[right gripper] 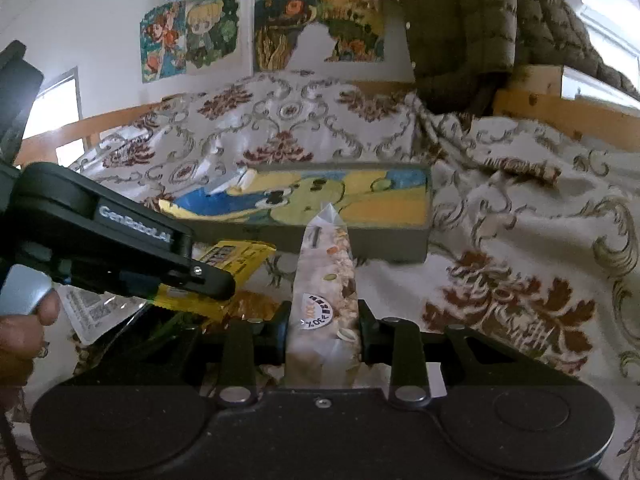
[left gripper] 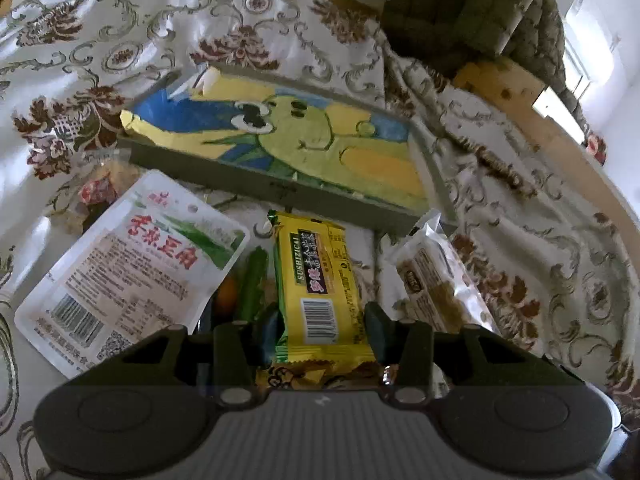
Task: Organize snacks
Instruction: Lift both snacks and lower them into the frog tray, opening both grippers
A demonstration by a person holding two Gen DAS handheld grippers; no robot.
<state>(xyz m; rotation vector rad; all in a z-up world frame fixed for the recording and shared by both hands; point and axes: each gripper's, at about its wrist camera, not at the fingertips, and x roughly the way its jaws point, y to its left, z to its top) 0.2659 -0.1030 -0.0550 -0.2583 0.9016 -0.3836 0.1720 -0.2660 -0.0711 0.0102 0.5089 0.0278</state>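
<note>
Both grippers fill the near edge of their own views, each closed on a snack. Largest thing ahead is the shallow grey tray (left gripper: 256, 178), lined with a painted sheet, lying crosswise on the patterned cloth (left gripper: 120, 40) just beyond the loose packets. In the left wrist view its long axis runs from far left to near right, and its near wall stands directly past the tip of the held packet.

To the left lies the white pouch (left gripper: 132, 276), flat on the cloth, well clear of either grip. The left gripper (left gripper: 320, 332) pinches the yellow bar (left gripper: 318, 280) across its near end, the bar's length pointing straight away toward the tray. The right gripper (right gripper: 322, 328) clamps the clear nut bar (right gripper: 326, 280) the same way, its far tip lined up with the tray's middle.

Judged from both views, neither hand needs to turn: each bar already points at the tray, so the coming move is a forward carry over the near wall. The left looks slightly nearer to it.
</note>
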